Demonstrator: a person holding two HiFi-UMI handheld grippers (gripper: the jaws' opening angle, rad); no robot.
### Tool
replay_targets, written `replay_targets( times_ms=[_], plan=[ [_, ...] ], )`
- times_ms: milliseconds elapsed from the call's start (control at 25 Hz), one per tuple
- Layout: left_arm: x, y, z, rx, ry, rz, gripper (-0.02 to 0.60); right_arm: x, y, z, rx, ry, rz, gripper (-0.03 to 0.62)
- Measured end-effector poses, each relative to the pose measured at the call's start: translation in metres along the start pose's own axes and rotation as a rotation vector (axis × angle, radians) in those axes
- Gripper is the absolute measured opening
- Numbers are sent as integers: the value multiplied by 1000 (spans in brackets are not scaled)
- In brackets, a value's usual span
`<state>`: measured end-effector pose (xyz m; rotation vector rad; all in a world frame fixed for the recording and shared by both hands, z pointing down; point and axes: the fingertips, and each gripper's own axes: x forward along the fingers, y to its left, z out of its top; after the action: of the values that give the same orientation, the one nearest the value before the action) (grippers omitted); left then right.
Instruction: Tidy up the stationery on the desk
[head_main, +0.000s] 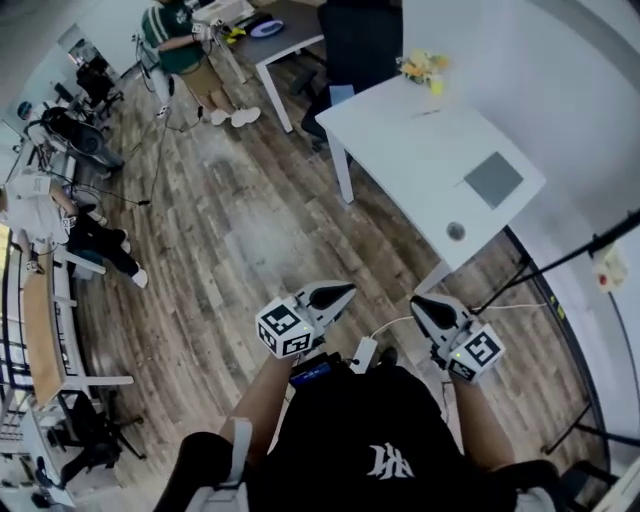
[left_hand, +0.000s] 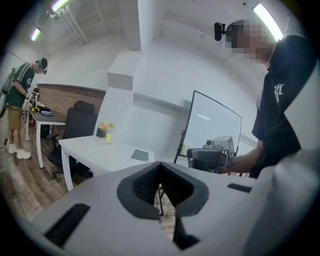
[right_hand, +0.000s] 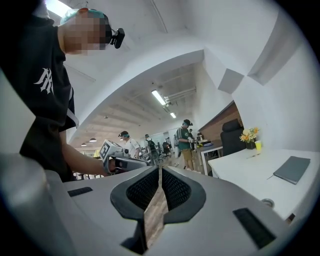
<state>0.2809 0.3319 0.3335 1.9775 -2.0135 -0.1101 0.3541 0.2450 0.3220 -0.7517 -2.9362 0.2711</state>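
Observation:
A white desk (head_main: 420, 160) stands ahead at upper right, well away from both grippers. On it lie a grey notebook (head_main: 493, 179), a thin pen (head_main: 430, 112) and a small flower pot with a yellow cup (head_main: 422, 66). My left gripper (head_main: 343, 292) and right gripper (head_main: 416, 301) hang over the wooden floor in front of my body, both shut with nothing between the jaws. The left gripper view shows its closed jaws, the desk (left_hand: 95, 150), the notebook (left_hand: 141, 155) and the right gripper (left_hand: 212, 152). In the right gripper view the notebook (right_hand: 292, 169) lies at the right.
A black office chair (head_main: 360, 40) stands behind the desk's far end. A person (head_main: 185, 50) works at another table (head_main: 285, 35) at the back. A black stand (head_main: 570, 260) leans at the right. A white power strip (head_main: 362, 355) and cable lie on the floor by my feet.

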Motion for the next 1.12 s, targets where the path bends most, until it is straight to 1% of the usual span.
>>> replay_targets(
  times_ms=[80, 160, 280, 480, 640, 800, 920, 1000, 1120],
  plan=[
    [17, 7, 10, 0, -8, -3, 0, 1, -21, 6, -8, -3, -2, 43],
    [33, 15, 17, 2, -13, -4, 0, 1, -40, 14, -13, -30, -14, 43],
    [57, 23, 30, 10, -28, -10, 0, -7, -64, 21, 5, -55, -42, 43],
    [85, 29, 50, 30, -51, -28, 0, -10, -93, 15, 20, -24, -47, 43],
    [97, 42, 54, 42, -38, -34, 0, 5, -114, 19, 33, -14, -41, 43],
    [104, 74, 54, 31, -26, -38, 0, 29, -137, 23, 27, -17, -44, 43],
    [117, 108, 58, 11, -29, -42, -2, 47, -163, 24, 50, -3, -73, 44],
    [126, 131, 67, -1, -31, -52, 0, 61, -179, 27, 64, 5, -90, 44],
    [134, 167, 87, 10, -29, -73, 0, 93, -204, 37, 48, 11, -96, 44]
  ],
)
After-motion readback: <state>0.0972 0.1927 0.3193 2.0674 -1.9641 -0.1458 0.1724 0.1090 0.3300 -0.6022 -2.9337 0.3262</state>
